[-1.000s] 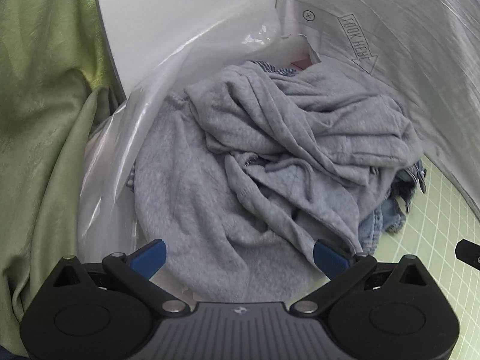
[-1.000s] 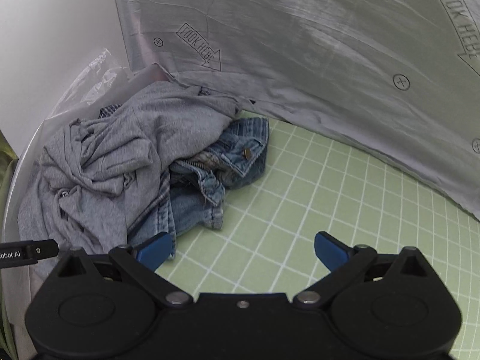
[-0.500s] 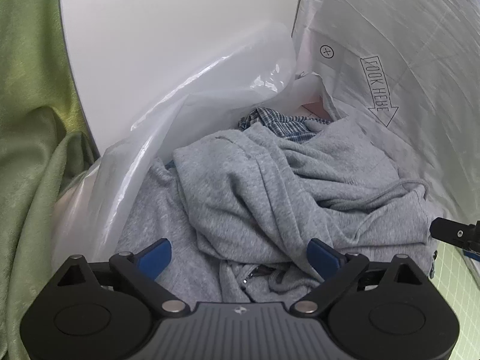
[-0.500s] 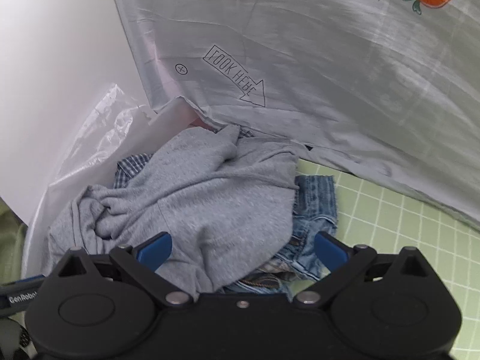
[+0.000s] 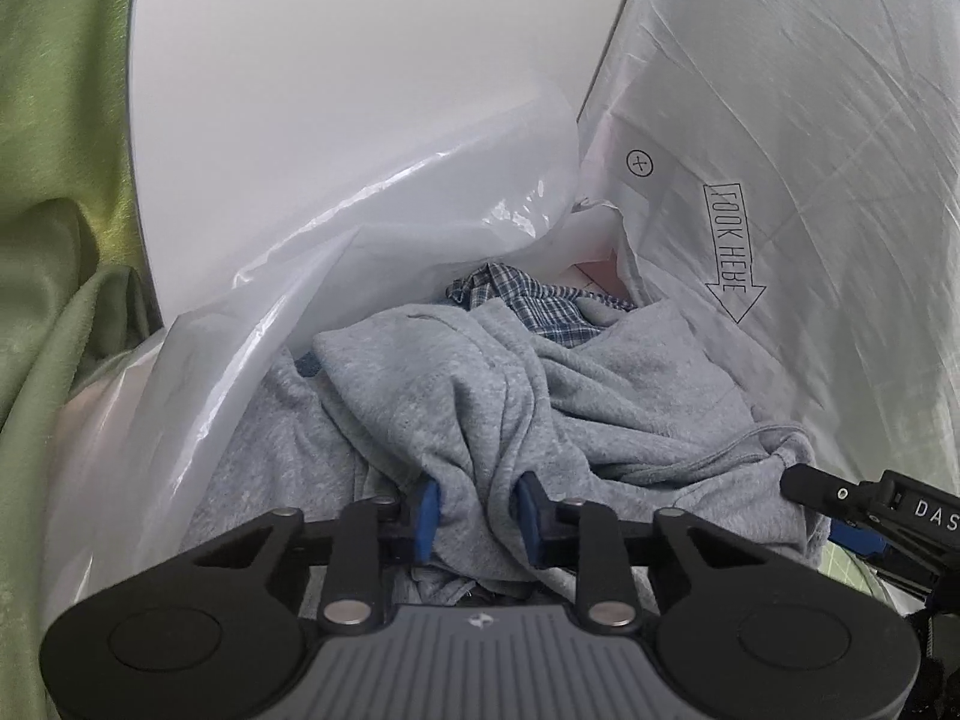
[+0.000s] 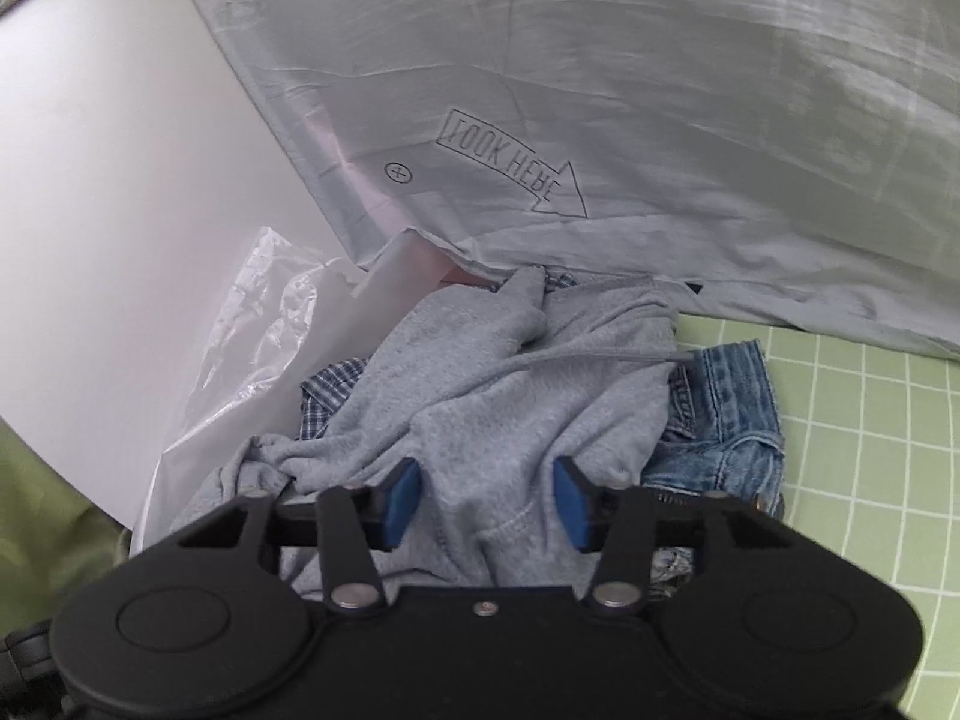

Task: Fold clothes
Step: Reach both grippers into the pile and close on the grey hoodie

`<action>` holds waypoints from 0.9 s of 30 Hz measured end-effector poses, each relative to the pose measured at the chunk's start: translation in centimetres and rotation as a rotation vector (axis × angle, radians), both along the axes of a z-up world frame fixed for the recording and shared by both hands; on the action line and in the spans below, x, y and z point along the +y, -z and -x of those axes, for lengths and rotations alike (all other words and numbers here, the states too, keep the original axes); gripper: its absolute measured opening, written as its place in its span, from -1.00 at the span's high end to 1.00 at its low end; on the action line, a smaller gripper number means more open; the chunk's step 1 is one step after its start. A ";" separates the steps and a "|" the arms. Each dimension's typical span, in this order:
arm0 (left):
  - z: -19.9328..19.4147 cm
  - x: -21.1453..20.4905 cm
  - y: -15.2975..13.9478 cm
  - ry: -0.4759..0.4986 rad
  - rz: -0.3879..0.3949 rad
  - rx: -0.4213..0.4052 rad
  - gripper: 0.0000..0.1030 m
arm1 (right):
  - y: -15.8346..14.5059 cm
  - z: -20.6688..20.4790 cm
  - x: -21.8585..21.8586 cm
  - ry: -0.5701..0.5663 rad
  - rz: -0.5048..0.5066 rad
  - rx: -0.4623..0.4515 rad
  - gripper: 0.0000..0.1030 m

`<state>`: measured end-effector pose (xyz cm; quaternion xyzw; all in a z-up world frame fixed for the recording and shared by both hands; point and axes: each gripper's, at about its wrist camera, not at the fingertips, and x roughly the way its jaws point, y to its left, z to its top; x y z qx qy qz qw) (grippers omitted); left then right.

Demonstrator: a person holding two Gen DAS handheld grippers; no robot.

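A: What was seen from the left wrist?

B: The left gripper [image 5: 477,507] was found with its jaws just drawn in and clamped on a bunched fold of the grey sweatshirt [image 5: 498,396]. The sweatshirt was heaped on a pile of clothes against clear plastic sheeting [image 5: 336,276], with a blue checked garment [image 5: 528,300] showing behind it. A silver cloth printed with an arrow [image 5: 780,210] was hung at the right, a green curtain [image 5: 54,240] at the left. The tip of the right gripper [image 5: 864,513] was seen at the right edge, beside the sweatshirt

A: And from the right wrist?

B: The right gripper [image 6: 486,501] was found with its jaws just narrowed too, gathered grey sweatshirt [image 6: 510,396] being pinched between the blue pads [image 6: 399,495]. Denim jeans [image 6: 726,420] were partly covered by the sweatshirt, lying on a green gridded mat [image 6: 870,420]. The checked garment [image 6: 333,387] was seen at the pile's left
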<state>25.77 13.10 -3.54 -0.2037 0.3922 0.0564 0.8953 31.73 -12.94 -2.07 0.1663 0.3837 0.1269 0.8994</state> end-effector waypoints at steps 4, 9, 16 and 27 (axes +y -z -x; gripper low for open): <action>1.7 -0.5 -1.7 0.011 -0.011 -0.053 0.98 | -1.9 1.5 -0.6 -0.007 0.018 -0.089 0.94; 4.0 -1.0 -4.8 0.036 0.017 -0.141 0.99 | -3.6 3.6 -2.6 0.020 -0.015 -0.145 0.95; 7.7 -3.8 -9.2 0.138 0.049 -0.253 0.99 | -7.8 9.7 -5.6 0.112 -0.079 -0.290 0.99; 10.7 -6.0 -6.7 0.142 0.081 -0.140 0.95 | -8.6 13.1 -11.6 0.226 -0.027 -0.151 0.30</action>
